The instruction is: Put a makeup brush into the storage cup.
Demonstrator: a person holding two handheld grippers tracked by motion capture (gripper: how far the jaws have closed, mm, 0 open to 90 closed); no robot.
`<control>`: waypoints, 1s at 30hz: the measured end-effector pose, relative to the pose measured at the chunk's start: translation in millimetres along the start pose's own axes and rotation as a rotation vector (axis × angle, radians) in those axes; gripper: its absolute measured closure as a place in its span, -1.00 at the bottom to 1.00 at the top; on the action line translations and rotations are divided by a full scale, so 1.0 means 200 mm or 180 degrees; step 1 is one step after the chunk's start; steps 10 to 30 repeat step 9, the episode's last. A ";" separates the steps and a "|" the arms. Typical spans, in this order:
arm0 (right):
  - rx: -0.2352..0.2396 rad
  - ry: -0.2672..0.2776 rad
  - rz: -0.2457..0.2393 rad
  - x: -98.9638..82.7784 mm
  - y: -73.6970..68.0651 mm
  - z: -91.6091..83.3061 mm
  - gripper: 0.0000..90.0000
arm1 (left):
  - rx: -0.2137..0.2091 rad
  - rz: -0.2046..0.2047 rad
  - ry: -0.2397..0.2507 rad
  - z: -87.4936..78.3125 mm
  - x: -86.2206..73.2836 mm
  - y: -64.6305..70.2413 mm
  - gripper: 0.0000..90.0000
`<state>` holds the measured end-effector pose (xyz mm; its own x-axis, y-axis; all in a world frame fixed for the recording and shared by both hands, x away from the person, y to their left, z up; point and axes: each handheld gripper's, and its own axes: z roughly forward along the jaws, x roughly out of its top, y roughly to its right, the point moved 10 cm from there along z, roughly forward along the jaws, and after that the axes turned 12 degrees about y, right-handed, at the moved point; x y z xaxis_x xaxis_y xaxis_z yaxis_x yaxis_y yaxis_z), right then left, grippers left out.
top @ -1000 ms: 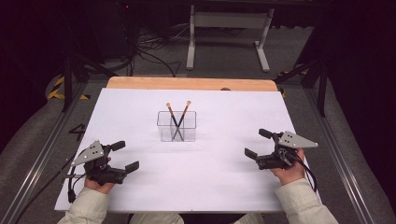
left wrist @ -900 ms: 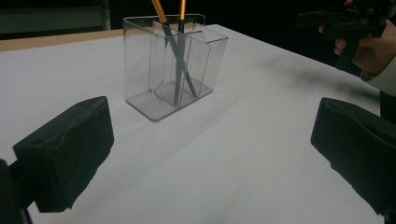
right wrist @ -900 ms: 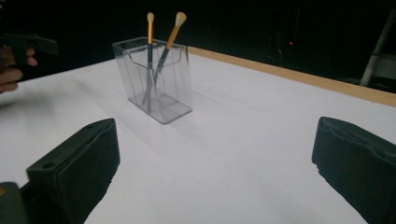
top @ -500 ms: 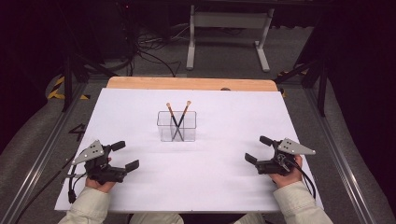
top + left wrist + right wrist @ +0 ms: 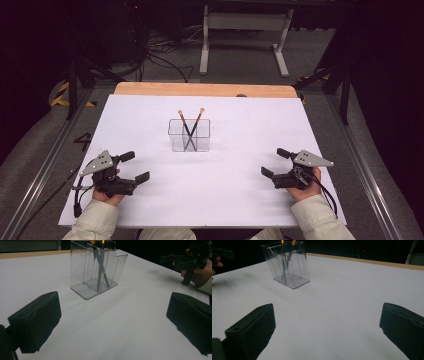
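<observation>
left gripper [image 5: 135, 167] is sitting low at the near left of the table, jaws spread wide with nothing but bare white surface between them. over on the near right, the right gripper [image 5: 276, 163] is doing the same, jaws standing well apart and holding nothing. both are pointing inward toward the middle, each one gripped by a hand in a pale sleeve [image 5: 95, 220]. moving out from there, the clear box [image 5: 189, 136] is standing upright near the centre of the white table [image 5: 225, 195], well apart from both grippers and roughly midway between them. inside it, two pencils [image 5: 190, 131] are leaning across each other in an x, their orange tips poking out above the rim. beyond the white sheet, a strip of wooden edge [image 5: 205, 90] is showing along the far side.
</observation>
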<state>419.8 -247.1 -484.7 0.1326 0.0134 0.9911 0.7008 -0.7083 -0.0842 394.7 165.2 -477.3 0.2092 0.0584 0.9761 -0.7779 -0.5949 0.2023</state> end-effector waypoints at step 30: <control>0.0003 0.0018 -0.0015 0.01 0.00 0.00 -0.99 | 0.0047 0.0044 -0.0017 0.01 -0.01 -0.01 -0.99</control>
